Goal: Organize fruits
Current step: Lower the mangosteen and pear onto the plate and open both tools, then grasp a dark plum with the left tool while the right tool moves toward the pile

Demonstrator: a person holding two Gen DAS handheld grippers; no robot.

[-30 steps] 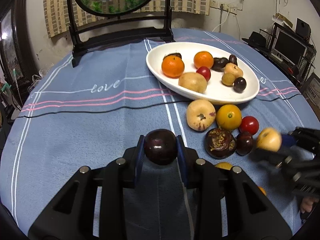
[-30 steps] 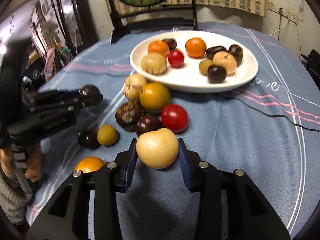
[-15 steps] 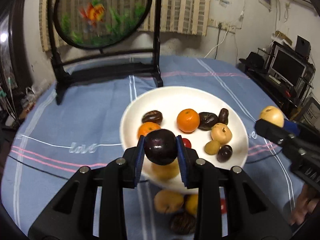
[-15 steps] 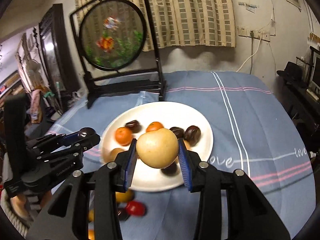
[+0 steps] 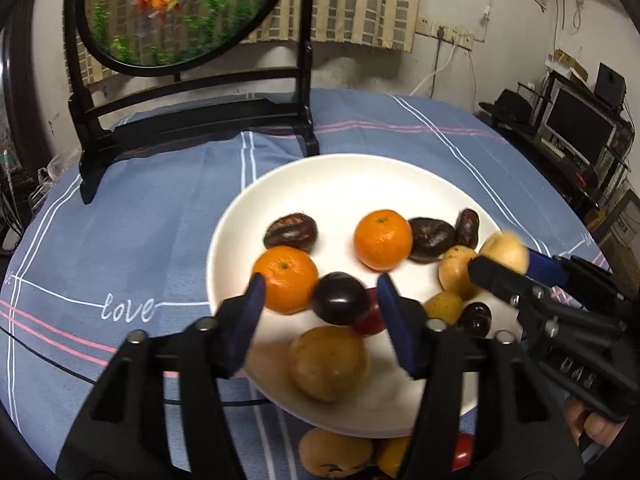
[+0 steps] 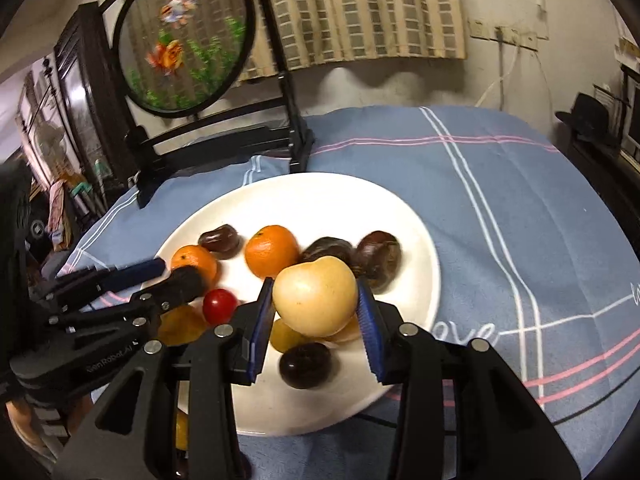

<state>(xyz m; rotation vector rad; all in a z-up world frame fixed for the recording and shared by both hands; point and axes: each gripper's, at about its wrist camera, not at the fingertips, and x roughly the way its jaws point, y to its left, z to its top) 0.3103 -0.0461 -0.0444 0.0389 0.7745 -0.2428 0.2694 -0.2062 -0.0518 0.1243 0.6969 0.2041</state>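
Above the near part of the white plate, my left gripper has its jaws opening. A dark plum sits loose between them with a gap on each side, next to a tangerine. My right gripper is over the plate too. Its jaws are opening, but the pads still touch both sides of a pale yellow fruit. In the left wrist view, that gripper and its fruit are at the plate's right side. In the right wrist view, the left gripper reaches in from the left.
The plate holds tangerines, dark fruits, a red tomato and a brown round fruit. More fruit lies on the blue cloth before the plate. A fish screen on a black stand rises behind. A hand holds the right gripper.
Both grippers have travelled from the loose fruit on the cloth to above the plate. The left jaws have spread and let go of the dark plum. The right still carries the pale yellow fruit.
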